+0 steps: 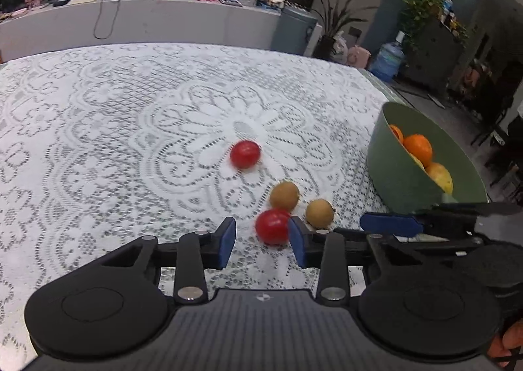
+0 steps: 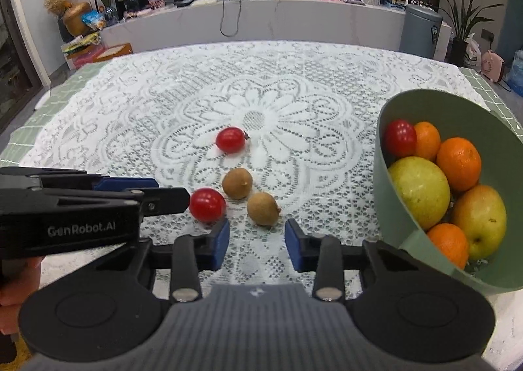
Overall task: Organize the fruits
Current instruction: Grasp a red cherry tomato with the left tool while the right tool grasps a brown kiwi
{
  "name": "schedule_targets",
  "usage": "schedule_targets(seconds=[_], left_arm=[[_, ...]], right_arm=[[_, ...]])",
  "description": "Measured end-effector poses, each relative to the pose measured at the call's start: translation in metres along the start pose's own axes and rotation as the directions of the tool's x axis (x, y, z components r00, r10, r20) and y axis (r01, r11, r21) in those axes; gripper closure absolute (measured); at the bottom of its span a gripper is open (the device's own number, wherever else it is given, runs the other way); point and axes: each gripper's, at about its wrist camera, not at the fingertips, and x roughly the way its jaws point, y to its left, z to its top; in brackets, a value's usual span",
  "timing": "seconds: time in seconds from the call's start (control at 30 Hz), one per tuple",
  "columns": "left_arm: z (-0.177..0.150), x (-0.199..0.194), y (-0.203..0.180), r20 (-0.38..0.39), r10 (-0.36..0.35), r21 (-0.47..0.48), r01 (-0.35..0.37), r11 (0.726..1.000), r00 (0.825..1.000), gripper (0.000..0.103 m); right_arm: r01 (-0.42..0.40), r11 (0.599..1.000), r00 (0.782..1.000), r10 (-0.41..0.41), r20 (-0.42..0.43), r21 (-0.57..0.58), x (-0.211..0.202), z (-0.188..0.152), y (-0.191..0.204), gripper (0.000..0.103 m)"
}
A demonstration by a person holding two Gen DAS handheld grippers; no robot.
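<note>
We see oranges, apples and one tomato already in the tilted green plastic bowl (image 2: 425,109); two red cherry tomatoes (image 2: 230,139) and two brown longans (image 2: 237,183) remain on the white lace tablecloth (image 2: 130,109). Left gripper (image 1: 261,241) and right gripper (image 2: 256,245) stand narrowed, gripping nothing.

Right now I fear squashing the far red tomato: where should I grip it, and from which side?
Take the far red tomato across its round middle, coming down from above. It lies clear of the other fruit, so pads should fit either side; I'd keep them off the stalk at its right.

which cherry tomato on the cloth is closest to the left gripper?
The near cherry tomato, beside the left gripper's right pad and next to the two brown fruits; the other tomato lies farther out, alone.
</note>
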Motion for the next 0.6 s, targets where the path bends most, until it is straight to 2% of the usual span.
schedule_targets(seconds=[0.1,0.33,0.47,0.6], left_arm=[[0.0,0.006,0.0,-0.016,-0.009,-0.002,0.009,1.0,1.0,0.061],[0.003,0.015,0.005,-0.029,-0.058,-0.042,0.057,0.997,0.998,0.061],[0.005,0.023,0.003,-0.04,-0.061,-0.034,0.06,0.998,0.997,0.062],[0.004,0.031,0.0,-0.057,-0.048,-0.009,0.047,0.999,0.997,0.064]], right_arm=[[0.002,1.0,1.0,-0.002,-0.027,0.013,0.006,0.001,-0.003,0.075],[-0.018,0.998,0.999,0.021,-0.045,0.066,0.012,0.003,-0.013,0.075],[-0.034,0.993,0.998,0.04,-0.049,0.117,0.014,0.003,-0.021,0.078],[-0.043,0.992,0.998,0.049,-0.047,0.119,0.015,0.003,-0.021,0.079]])
